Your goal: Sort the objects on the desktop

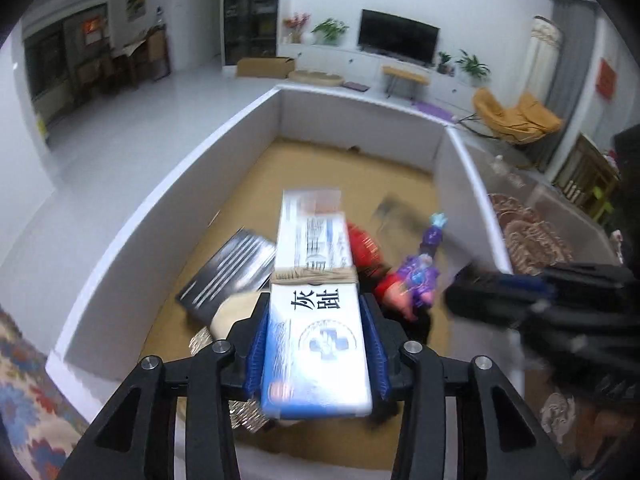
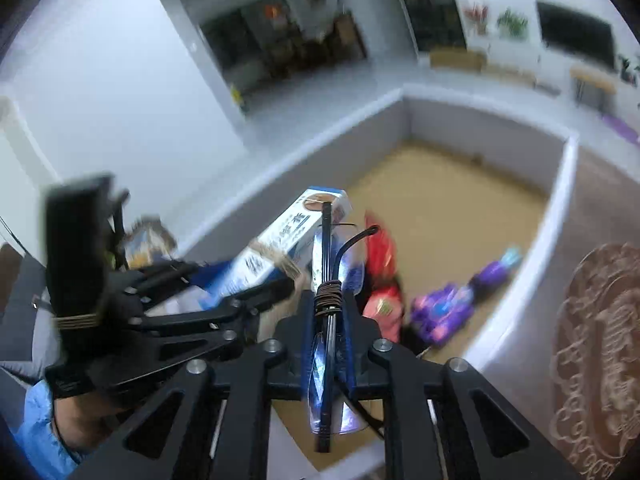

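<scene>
My left gripper (image 1: pixel 314 304) is shut on a long white and blue carton (image 1: pixel 316 240) with a rubber band around its middle, and its blue pads press on both sides. It hangs over a white-walled bin (image 1: pixel 160 200) with a brown floor. My right gripper (image 2: pixel 330 300) is shut on folded glasses (image 2: pixel 326 380) with black arms, tied with a brown band, above the same bin (image 2: pixel 560 200). In the right wrist view the left gripper (image 2: pixel 252 280) and its carton (image 2: pixel 292 232) are close on the left. In the left wrist view the blurred right gripper (image 1: pixel 464 292) is on the right.
Inside the bin lie a black striped flat pack (image 1: pixel 232 272), a red packet (image 1: pixel 362 244) and a purple toy figure (image 1: pixel 420 276). A brown patterned cloth (image 2: pixel 600 340) covers the surface to the right of the bin. A hand in a blue sleeve (image 2: pixel 40 420) holds the left gripper.
</scene>
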